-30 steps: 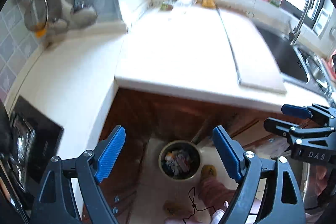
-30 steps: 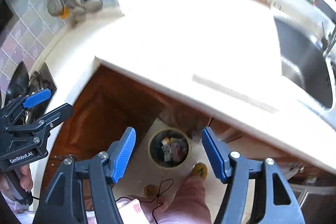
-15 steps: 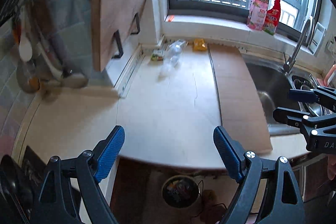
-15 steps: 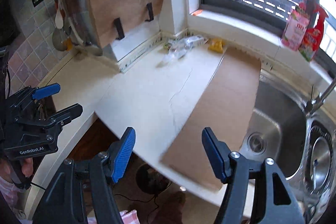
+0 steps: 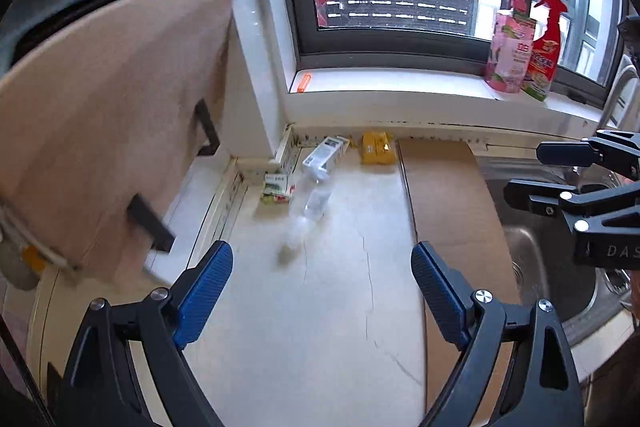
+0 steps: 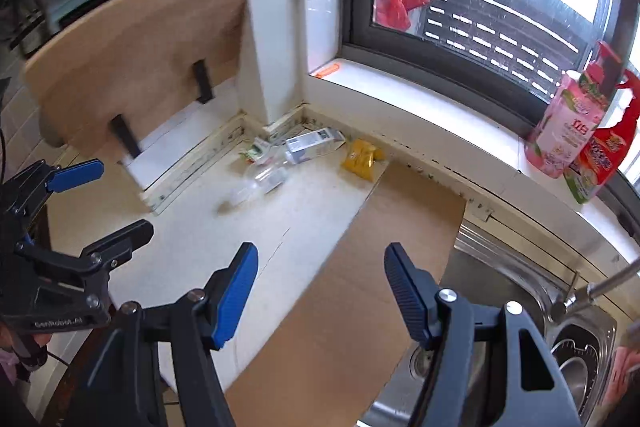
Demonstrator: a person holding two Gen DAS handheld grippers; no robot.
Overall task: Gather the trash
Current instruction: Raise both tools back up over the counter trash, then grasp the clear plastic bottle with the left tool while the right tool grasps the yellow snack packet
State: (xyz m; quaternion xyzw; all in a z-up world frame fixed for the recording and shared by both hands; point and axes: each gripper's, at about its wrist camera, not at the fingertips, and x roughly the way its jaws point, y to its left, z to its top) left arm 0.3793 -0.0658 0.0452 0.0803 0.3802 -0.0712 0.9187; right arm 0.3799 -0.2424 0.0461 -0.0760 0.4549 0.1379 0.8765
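Trash lies in the far corner of the white counter: a clear plastic bottle on its side, a white carton, a yellow packet and a small green-and-white wrapper. My left gripper hovers over the counter short of the bottle, its jaws opening with nothing between them. To its right, my right gripper hangs open and empty above a wooden board.
A flat wooden board lies beside the steel sink. An upright cutting board stands in a rack at the left. A pink bottle and a red spray bottle stand on the windowsill.
Both views swung up from the trash bin on the floor to the counter corner; the bin has left view. Both grippers moved forward over the counter, and the trash looks nearer.
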